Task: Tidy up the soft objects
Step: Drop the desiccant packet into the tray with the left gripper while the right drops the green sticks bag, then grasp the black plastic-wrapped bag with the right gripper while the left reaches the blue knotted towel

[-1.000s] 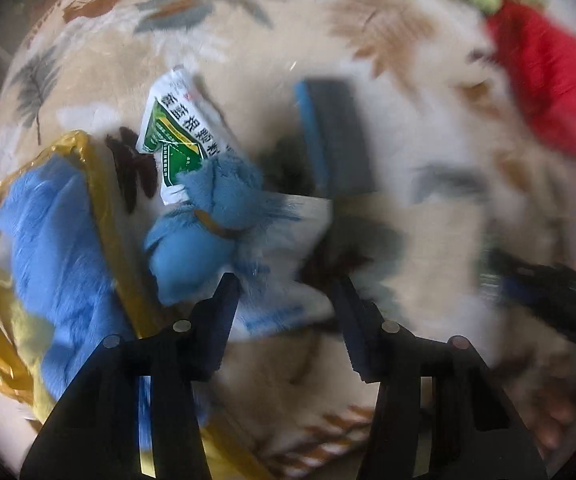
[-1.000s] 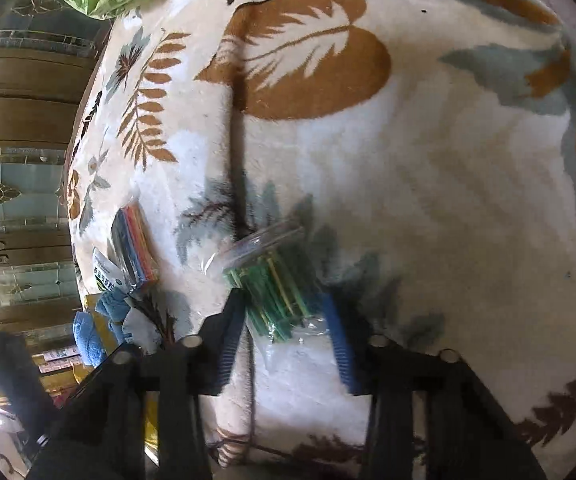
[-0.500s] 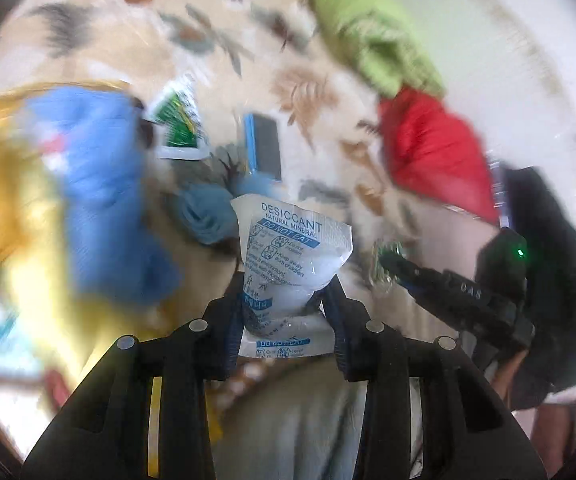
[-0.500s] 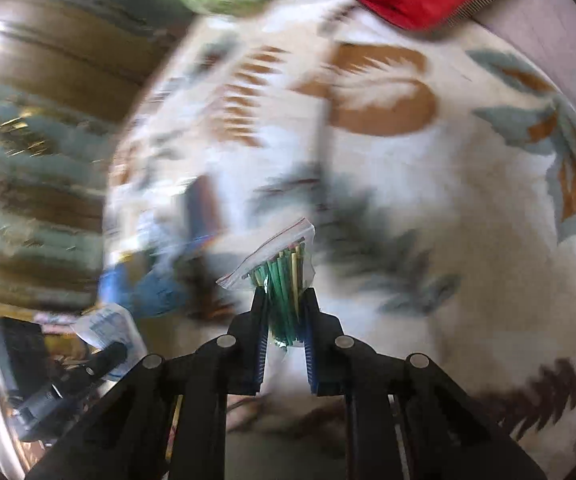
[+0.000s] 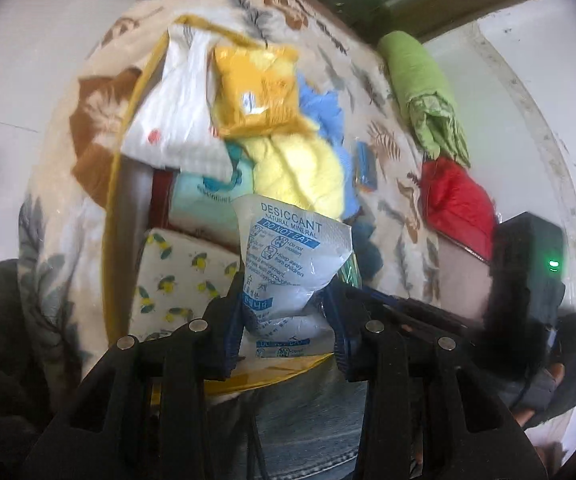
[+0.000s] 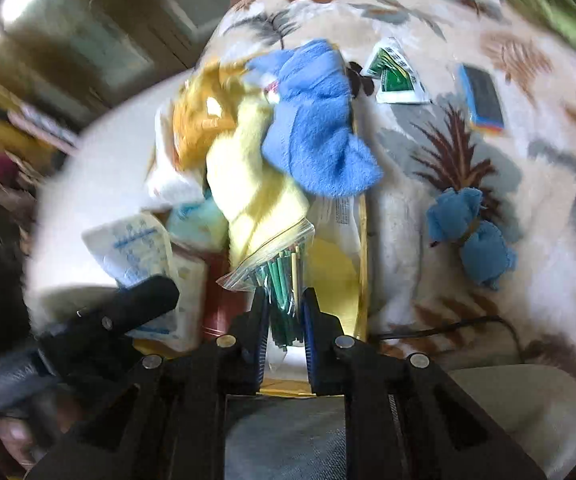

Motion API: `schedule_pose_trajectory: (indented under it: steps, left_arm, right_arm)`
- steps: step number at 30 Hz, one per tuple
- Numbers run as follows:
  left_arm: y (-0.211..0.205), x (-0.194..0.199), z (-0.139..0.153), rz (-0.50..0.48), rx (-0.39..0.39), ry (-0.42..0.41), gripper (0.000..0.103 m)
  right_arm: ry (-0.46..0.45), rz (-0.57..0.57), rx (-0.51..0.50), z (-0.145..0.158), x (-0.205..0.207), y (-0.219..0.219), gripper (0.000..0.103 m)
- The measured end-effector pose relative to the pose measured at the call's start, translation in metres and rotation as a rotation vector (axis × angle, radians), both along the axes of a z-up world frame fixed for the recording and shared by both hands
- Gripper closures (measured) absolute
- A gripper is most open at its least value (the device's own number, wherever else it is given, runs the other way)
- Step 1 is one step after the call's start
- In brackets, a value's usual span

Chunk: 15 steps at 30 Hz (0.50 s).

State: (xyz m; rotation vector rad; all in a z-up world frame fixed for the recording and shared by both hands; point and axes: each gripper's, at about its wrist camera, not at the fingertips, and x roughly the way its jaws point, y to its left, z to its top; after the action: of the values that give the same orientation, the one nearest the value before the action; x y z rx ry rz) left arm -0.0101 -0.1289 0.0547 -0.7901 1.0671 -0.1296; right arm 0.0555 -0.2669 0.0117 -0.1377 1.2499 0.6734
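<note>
My left gripper (image 5: 285,312) was clamped on a white desiccant packet (image 5: 292,264), its blue-padded fingers (image 5: 235,320) pressing in on the lower half so the printed top stood upright above them. My right gripper (image 6: 283,320) was nearly closed, pinching a clear zip bag of green sticks (image 6: 281,280) between its pads, the bag's sealed edge fanning out above the tips.

Both packets hung over the yellow-rimmed bin (image 5: 113,208), which I saw crammed with soft things: a lemon-print pack (image 5: 175,276) nearest my left fingers, a mint-green pack (image 5: 203,200) behind it, a pale yellow fleece cloth (image 5: 296,176) in the middle, an orange-yellow pouch (image 5: 255,92) on top, and a white plastic bag (image 5: 179,112) beside that. In the right wrist view a blue fleece cloth (image 6: 316,120) draped over the yellow cloth at the bin's right edge.

Out on the leaf-patterned blanket (image 6: 468,160) lay a small tied blue cloth bundle (image 6: 468,236), just beside the bin, then a green-and-white sachet (image 6: 398,80) and a dark sponge with a blue edge (image 6: 482,98) farther off. Farthest from my left claw sat a rolled green cloth (image 5: 424,84) and, next to it, a red bag (image 5: 456,204).
</note>
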Motion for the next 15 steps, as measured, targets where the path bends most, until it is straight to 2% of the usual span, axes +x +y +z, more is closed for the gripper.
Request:
schedule_pose_trajectory:
  steps: [2, 6, 7, 8, 10, 12, 15]
  left_arm:
    - [-0.008, 0.001, -0.005, -0.015, 0.023, 0.023, 0.066]
    - [-0.017, -0.006, -0.005, -0.042, -0.007, 0.005, 0.061]
    - [-0.017, -0.009, -0.003, -0.043, -0.012, 0.001, 0.052]
    - [-0.017, -0.012, -0.002, -0.034, -0.011, -0.008, 0.048]
    - [-0.009, -0.024, 0.004, 0.006, -0.005, -0.037, 0.041]
    - [-0.004, -0.03, 0.012, 0.052, 0.013, -0.07, 0.041]
    - [0.001, -0.036, 0.022, 0.135, 0.089, -0.12, 0.041]
  right_arm:
    - [-0.003, -0.001, 0.0, 0.0, 0.0, 0.002, 0.085]
    - [0.041, 0.0, 0.085, 0.002, 0.004, 0.001, 0.085]
    - [0.037, 0.005, 0.099, 0.003, 0.004, 0.0, 0.08]
    - [0.033, 0.011, 0.115, 0.005, 0.003, -0.001, 0.076]
    - [0.004, -0.007, 0.154, 0.013, 0.004, -0.008, 0.051]
    - [-0.007, -0.023, 0.19, 0.018, 0.005, -0.015, 0.033]
    - [-0.037, -0.072, 0.222, 0.021, 0.012, -0.025, 0.033]
